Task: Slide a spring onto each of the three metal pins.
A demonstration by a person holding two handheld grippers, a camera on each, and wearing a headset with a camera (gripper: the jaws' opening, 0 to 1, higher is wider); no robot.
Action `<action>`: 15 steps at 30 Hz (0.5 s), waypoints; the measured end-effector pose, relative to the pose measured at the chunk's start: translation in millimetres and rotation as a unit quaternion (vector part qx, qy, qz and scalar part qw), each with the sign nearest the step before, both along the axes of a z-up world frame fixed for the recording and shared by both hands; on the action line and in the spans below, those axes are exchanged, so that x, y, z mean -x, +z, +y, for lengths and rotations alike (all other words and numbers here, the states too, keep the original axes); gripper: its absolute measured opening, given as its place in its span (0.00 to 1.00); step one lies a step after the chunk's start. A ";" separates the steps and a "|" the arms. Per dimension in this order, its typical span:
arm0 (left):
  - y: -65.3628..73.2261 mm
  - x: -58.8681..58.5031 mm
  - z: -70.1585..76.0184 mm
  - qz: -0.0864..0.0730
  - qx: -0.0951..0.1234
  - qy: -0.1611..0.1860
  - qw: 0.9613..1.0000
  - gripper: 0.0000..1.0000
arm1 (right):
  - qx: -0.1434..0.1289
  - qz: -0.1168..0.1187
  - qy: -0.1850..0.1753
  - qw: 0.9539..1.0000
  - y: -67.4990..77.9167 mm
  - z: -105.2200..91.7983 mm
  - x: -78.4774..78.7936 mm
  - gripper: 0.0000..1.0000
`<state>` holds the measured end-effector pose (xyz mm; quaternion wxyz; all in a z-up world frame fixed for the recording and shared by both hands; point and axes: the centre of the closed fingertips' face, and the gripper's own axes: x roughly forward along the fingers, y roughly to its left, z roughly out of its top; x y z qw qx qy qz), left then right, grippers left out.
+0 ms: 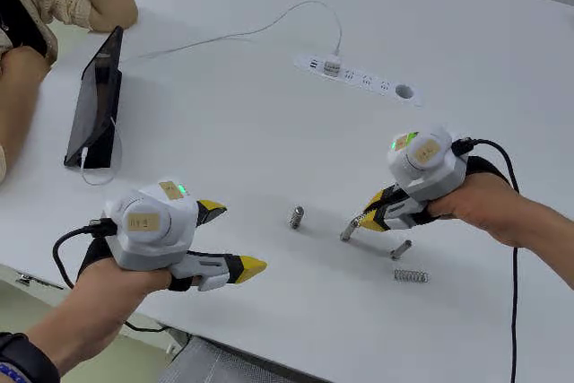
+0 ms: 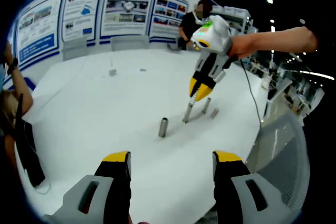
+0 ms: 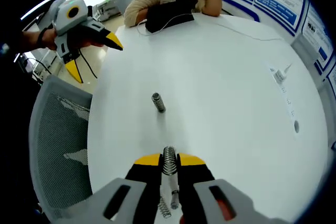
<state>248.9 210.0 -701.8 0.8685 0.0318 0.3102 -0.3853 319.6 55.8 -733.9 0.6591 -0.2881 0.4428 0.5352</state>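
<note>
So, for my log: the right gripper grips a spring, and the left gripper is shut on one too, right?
No. The right gripper grips a spring, but the left gripper is open and holds nothing, as the left gripper view shows.

Smooth matt table (image 1: 224, 132), shiny metal spring (image 3: 168, 160), grey metal pin (image 1: 401, 249)

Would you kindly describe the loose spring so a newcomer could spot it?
On the white table, look beside the right gripper. Next to a bare pin, nearer the table's edge, is the loose spring: the only spring lying flat.
</note>
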 end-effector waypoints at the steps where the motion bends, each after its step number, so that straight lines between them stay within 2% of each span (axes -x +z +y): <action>1: -0.1 -0.1 0.4 0.000 0.000 0.001 1.000 0.64 | 0.000 0.001 0.000 1.000 -0.4 0.6 -0.3 0.13; 15: -0.4 1.6 1.2 0.003 0.003 0.004 1.000 0.64 | 0.010 -0.007 0.013 1.000 -4.5 8.6 -1.6 0.13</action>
